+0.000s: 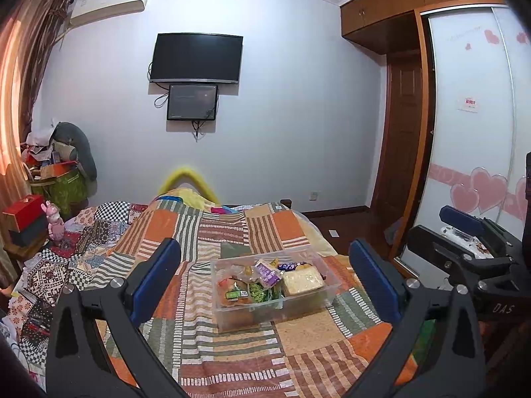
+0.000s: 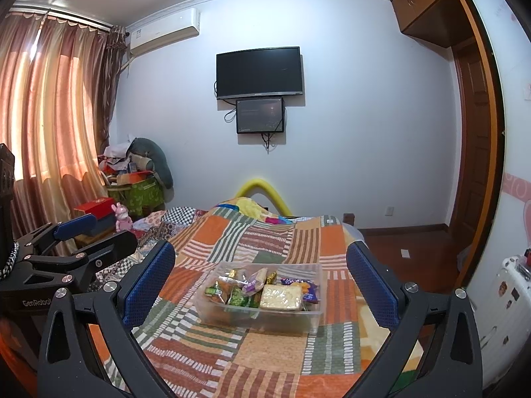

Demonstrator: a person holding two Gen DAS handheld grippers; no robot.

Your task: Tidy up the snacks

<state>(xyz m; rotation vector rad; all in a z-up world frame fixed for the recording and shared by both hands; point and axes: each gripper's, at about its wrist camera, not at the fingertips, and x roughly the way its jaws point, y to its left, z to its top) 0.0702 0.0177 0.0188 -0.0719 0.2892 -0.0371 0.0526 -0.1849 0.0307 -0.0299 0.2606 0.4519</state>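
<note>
A clear plastic box (image 1: 327,293) (image 2: 212,308) sits on the patchwork bed cover. It holds several snack packets: a pale cracker pack (image 1: 302,281) (image 2: 282,297), green packets (image 1: 257,292) (image 2: 236,296), a purple packet (image 1: 265,273) (image 2: 252,282) and an orange one (image 1: 232,293). My left gripper (image 1: 264,265) is open and empty, held above the bed short of the box. My right gripper (image 2: 260,265) is open and empty, also short of the box. Each gripper shows at the edge of the other's view.
The bed (image 1: 232,348) (image 2: 265,358) is covered by an orange, green and white patchwork cover. A bedside stand with a red box (image 1: 23,210) and a pink toy (image 2: 123,220) is at the left. A wardrobe with sliding doors (image 1: 471,132) is at the right.
</note>
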